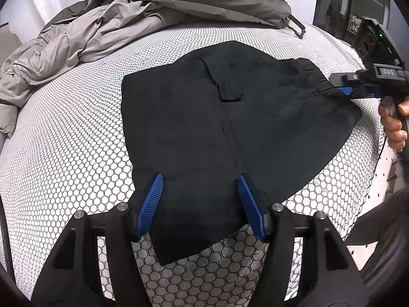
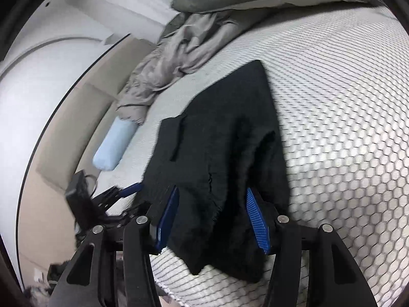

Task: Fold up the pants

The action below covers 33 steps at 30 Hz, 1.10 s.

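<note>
Black pants (image 1: 230,128) lie folded flat on the honeycomb-patterned bed cover (image 1: 64,166). They also show in the right wrist view (image 2: 225,153). My left gripper (image 1: 200,179) is open, its blue pads on either side of the near end of the pants. My right gripper (image 2: 212,194) is open with the bunched edge of the pants between its pads. It also shows in the left wrist view (image 1: 342,87), at the right corner of the pants. My left gripper shows in the right wrist view (image 2: 127,192) at the left edge of the pants.
A crumpled grey duvet (image 1: 89,33) lies across the far side of the bed. A light blue bolster (image 2: 115,145) lies by the beige headboard (image 2: 84,97). The bed's right edge (image 1: 375,153) is close to my right hand.
</note>
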Available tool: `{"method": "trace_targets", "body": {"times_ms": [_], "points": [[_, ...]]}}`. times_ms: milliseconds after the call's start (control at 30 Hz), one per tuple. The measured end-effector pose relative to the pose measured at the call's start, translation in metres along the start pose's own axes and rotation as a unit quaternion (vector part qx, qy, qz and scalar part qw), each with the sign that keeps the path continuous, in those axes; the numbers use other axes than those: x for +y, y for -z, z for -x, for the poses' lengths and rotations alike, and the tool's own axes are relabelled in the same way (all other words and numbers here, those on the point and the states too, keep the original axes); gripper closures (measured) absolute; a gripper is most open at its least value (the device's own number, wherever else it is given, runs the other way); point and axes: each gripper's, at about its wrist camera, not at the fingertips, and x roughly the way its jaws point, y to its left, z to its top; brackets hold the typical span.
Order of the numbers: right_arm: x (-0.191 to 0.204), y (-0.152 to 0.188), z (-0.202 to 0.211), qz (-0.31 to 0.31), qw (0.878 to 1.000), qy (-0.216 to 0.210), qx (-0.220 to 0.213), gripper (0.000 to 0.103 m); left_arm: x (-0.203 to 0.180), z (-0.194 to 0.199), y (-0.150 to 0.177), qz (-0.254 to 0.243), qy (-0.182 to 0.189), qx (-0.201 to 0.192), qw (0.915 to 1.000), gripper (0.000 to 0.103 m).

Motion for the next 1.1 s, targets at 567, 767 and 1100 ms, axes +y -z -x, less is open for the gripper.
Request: {"method": "trace_targets", "body": {"times_ms": [567, 767, 1100], "points": [[0.006, 0.019, -0.011, 0.000, 0.998, -0.036, 0.046, 0.084, 0.006, 0.000, 0.001, 0.000, 0.001, 0.003, 1.0000, 0.043], [0.037, 0.009, 0.013, 0.045, 0.999, -0.009, -0.015, 0.089, 0.013, 0.006, -0.001, 0.025, 0.032, -0.006, 0.9992, 0.043], [0.018, 0.009, 0.027, 0.017, 0.997, 0.063, -0.048, 0.047, 0.051, 0.026, 0.003, 0.100, 0.051, -0.032, 0.9932, 0.041]]}}
